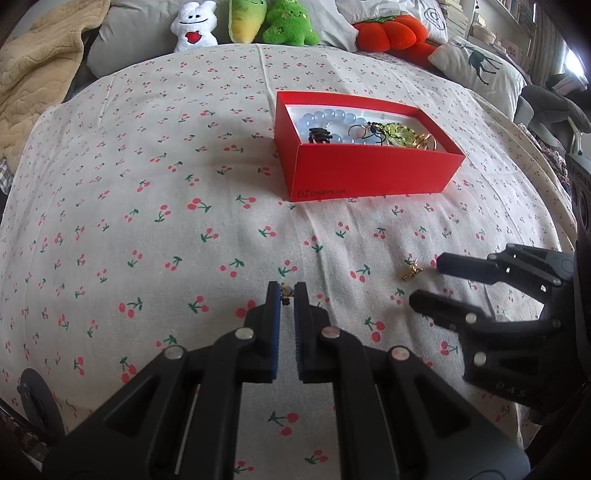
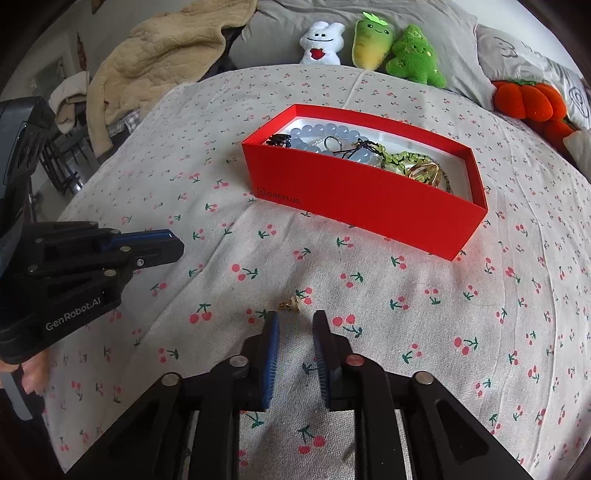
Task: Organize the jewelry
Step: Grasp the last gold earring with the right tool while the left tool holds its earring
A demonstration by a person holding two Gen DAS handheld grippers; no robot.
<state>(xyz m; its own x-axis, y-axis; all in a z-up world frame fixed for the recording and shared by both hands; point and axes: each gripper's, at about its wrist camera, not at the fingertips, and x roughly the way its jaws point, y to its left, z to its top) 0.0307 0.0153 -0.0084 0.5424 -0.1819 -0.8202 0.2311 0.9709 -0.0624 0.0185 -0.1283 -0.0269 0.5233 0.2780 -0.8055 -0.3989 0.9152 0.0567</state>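
An open red box (image 1: 369,173) on the cherry-print bed cover holds a blue bead bracelet (image 1: 332,116), green beads, rings and a black clip. My left gripper (image 1: 286,286) is shut on a small earring (image 1: 285,292) pinched at its fingertips, low over the cover. A small gold earring (image 2: 289,305) lies on the cover just beyond my right gripper (image 2: 295,315), off its left fingertip. That gripper is open with nothing between the pads. From the left wrist view the gold earring (image 1: 410,272) sits just left of the right gripper (image 1: 426,280). The red box (image 2: 369,206) lies beyond both.
Plush toys (image 1: 195,27) and an orange pumpkin cushion (image 1: 391,33) line the far edge of the bed by grey pillows. A beige blanket (image 1: 33,70) is heaped at the far left. The left gripper (image 2: 175,242) reaches in from the left of the right wrist view.
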